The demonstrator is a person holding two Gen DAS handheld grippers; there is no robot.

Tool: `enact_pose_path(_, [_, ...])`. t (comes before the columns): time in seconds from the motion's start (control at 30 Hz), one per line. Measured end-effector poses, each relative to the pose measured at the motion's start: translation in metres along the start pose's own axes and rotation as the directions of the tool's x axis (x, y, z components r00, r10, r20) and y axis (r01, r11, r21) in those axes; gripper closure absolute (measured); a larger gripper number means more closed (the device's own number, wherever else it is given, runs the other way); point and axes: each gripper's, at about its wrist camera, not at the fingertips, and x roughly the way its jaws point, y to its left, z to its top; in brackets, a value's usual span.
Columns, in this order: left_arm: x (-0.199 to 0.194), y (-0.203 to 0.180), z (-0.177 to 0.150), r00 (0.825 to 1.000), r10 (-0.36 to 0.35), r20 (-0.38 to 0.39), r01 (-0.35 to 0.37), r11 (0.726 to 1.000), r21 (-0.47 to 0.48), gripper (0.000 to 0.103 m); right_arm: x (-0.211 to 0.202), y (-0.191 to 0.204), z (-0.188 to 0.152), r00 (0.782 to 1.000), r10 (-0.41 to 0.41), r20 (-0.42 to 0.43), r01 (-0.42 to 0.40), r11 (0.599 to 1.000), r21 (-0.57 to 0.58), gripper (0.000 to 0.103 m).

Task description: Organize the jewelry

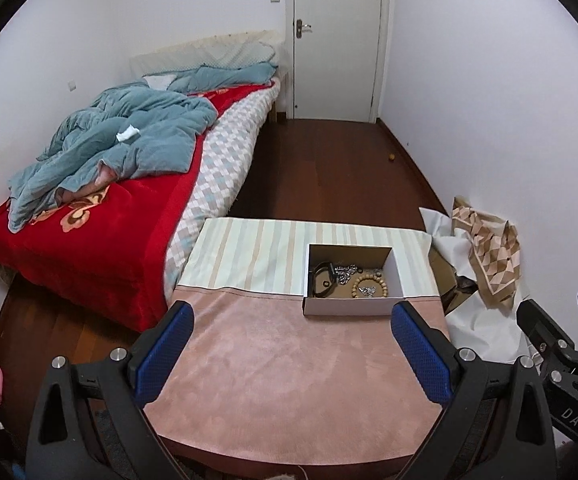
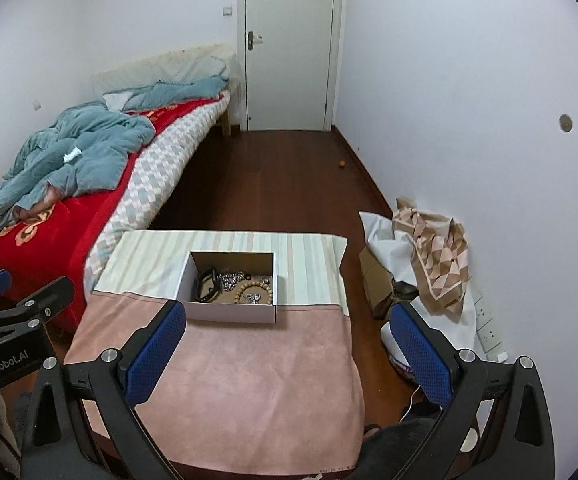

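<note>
Both my left gripper and right gripper hover with jaws spread wide and empty over the pink cloth on the surface. Ahead of the jaws sits the white cardboard box holding the jewelry: a wooden bead bracelet, silvery chain pieces, a black band. These look light, limp and tangle-prone; I'd pinch the bracelet's stiff beads first.
</note>
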Motion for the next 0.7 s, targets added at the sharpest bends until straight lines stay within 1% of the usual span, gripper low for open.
enact_pose_path(0.17, [-0.020,0.003,-0.006,1.000,-0.012,0.003,0.013,1.000,-0.020,0.002,-0.025,0.002,-0.003,1.000,0.004,0.025,-0.004,1.000,-0.002,0.000])
enact_pose_path(0.33, [-0.028,0.006,-0.007,1.000,0.000,-0.001,0.000,1.000,-0.028,0.002,-0.042,0.001,-0.003,0.999,0.020,0.028,-0.020,1.000,-0.001,0.000])
enact_pose_path(0.37, [-0.028,0.005,-0.006,1.000,0.001,-0.005,-0.001,1.000,-0.027,0.000,-0.043,0.001,-0.002,0.999,0.023,0.025,-0.023,1.000,-0.001,0.000])
enact_pose_path(0.53, [-0.027,0.003,0.001,1.000,-0.005,-0.007,0.005,1.000,-0.020,0.000,-0.042,-0.002,0.002,1.000,0.021,0.017,-0.021,1.000,0.003,0.000])
enact_pose_path(0.7, [-0.023,0.001,0.007,1.000,-0.004,-0.016,0.003,1.000,-0.021,0.000,-0.028,-0.005,0.015,1.000,0.006,0.001,-0.006,1.000,0.010,0.000])
